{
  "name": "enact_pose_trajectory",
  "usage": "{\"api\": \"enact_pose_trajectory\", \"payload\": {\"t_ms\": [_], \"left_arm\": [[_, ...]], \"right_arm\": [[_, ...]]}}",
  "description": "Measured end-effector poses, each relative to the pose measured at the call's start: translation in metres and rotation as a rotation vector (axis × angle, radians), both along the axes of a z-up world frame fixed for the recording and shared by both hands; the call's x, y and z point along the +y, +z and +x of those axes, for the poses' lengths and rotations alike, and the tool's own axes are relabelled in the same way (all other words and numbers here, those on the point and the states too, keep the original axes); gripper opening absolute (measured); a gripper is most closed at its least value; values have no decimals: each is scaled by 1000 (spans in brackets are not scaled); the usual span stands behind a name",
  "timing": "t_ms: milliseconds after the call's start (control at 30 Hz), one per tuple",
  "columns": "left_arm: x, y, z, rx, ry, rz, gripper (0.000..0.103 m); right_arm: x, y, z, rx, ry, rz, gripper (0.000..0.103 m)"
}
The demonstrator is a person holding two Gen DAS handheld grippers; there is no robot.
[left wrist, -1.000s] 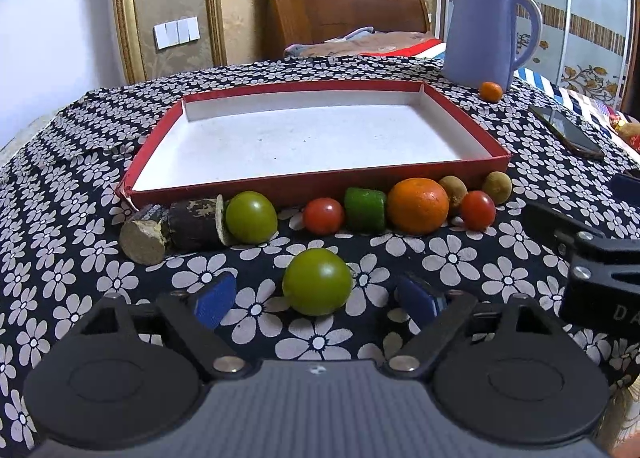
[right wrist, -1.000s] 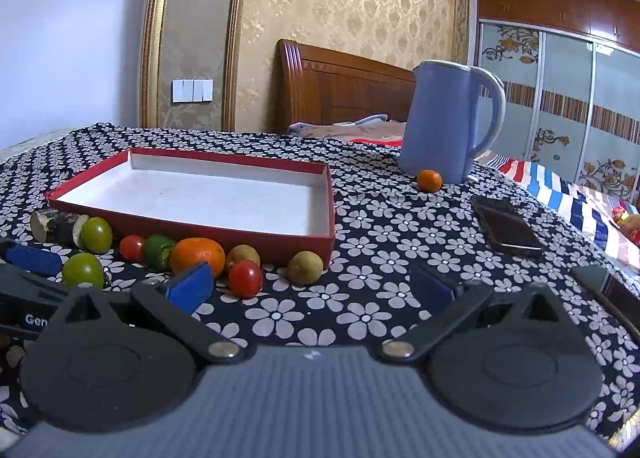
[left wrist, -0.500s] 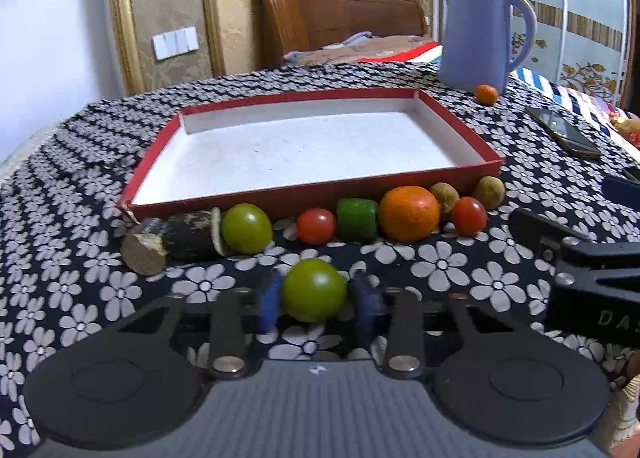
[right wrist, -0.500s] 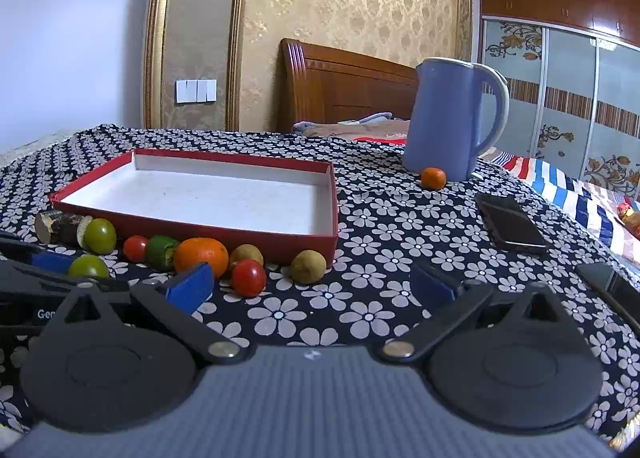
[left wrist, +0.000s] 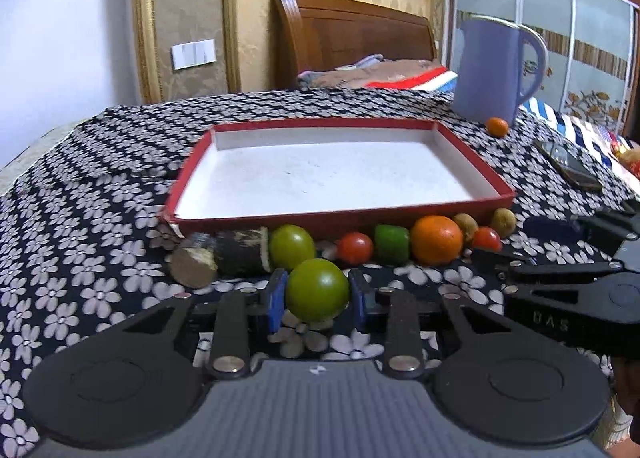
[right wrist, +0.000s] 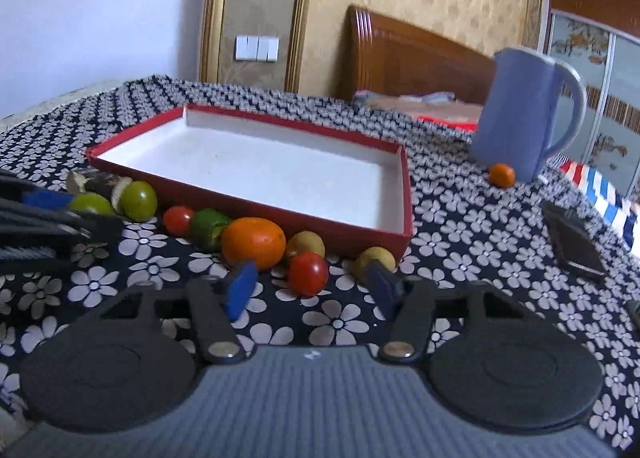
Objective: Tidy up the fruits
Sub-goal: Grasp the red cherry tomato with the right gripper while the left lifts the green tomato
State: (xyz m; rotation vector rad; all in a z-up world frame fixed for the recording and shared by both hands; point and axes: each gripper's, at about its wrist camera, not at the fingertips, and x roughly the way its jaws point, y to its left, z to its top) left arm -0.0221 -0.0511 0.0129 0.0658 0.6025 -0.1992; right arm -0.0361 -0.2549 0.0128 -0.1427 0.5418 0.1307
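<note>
My left gripper (left wrist: 318, 300) is shut on a round green fruit (left wrist: 317, 290), its blue pads pressing both sides just above the flowered cloth. Behind it a row lies along the front wall of the red tray (left wrist: 336, 218): a sugarcane piece (left wrist: 224, 258), another green fruit (left wrist: 291, 246), a red tomato (left wrist: 354, 248), a green chunk (left wrist: 392, 244), an orange (left wrist: 436, 240) and brownish fruits (left wrist: 503, 221). My right gripper (right wrist: 310, 286) is closing around a second red tomato (right wrist: 307, 273). The tomato sits between the pads (right wrist: 240, 290), which do not touch it.
A blue jug (left wrist: 496, 74) stands at the back right with a small orange (left wrist: 497, 127) at its foot. A dark phone (left wrist: 568, 168) lies to the right of the tray. The tray's white floor holds nothing. A wooden headboard rises behind the table.
The left jaws closed on the green fruit, which now sits a little higher. The right gripper swung left towards the red tomato, and its jaws narrowed around it.
</note>
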Motion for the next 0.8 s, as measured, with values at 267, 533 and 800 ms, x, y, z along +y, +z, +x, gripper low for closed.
{"api": "enact_pose_trajectory", "payload": {"t_ms": [267, 533, 800], "left_arm": [[20, -1, 9, 26, 29, -20, 32], [20, -1, 11, 16, 17, 1, 32], [19, 12, 16, -5, 22, 16, 32]], "right_arm": [[-5, -11, 25, 89, 26, 53, 22], [-7, 2, 5, 38, -3, 73, 23], [11, 16, 6, -4, 27, 109, 23]]}}
